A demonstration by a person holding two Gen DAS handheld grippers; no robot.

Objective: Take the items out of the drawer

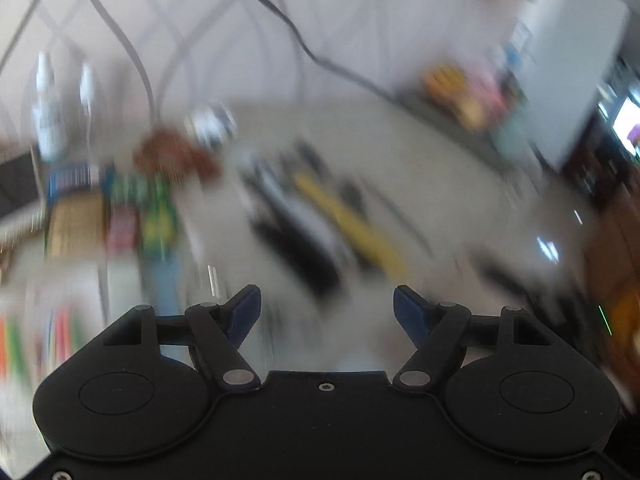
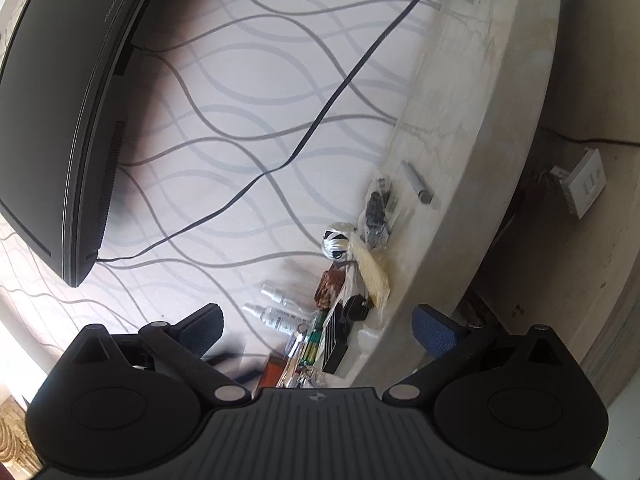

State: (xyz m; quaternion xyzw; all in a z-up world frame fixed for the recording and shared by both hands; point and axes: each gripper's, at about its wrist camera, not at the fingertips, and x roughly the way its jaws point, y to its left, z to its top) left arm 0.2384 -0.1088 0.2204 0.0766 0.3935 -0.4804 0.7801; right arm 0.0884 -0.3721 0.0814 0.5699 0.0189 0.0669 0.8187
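Observation:
The left wrist view is smeared by motion. My left gripper (image 1: 326, 296) is open above a pale counter (image 1: 400, 152), with nothing between its blue pads. Ahead of it lie blurred black items (image 1: 296, 248) and a long yellow item (image 1: 352, 224). A brown object (image 1: 172, 152) and white spray bottles (image 1: 48, 120) are further left. My right gripper (image 2: 318, 314) is open and empty, pointing level along the counter (image 2: 460, 120). Past it I see the spray bottles (image 2: 276, 314), the brown object (image 2: 329, 284), a black-and-white ball (image 2: 338, 240) and a clear bag of black parts (image 2: 376, 212). I cannot make out a drawer.
A dark screen (image 2: 60, 120) hangs on the wavy-patterned wall, with a black cable (image 2: 320, 120) trailing across it. A grey cylinder (image 2: 418, 182) lies on the counter. A wall socket (image 2: 584, 184) is to the right. Green and pink packets (image 1: 160, 216) and a cluttered tray (image 1: 468, 96) flank the left gripper.

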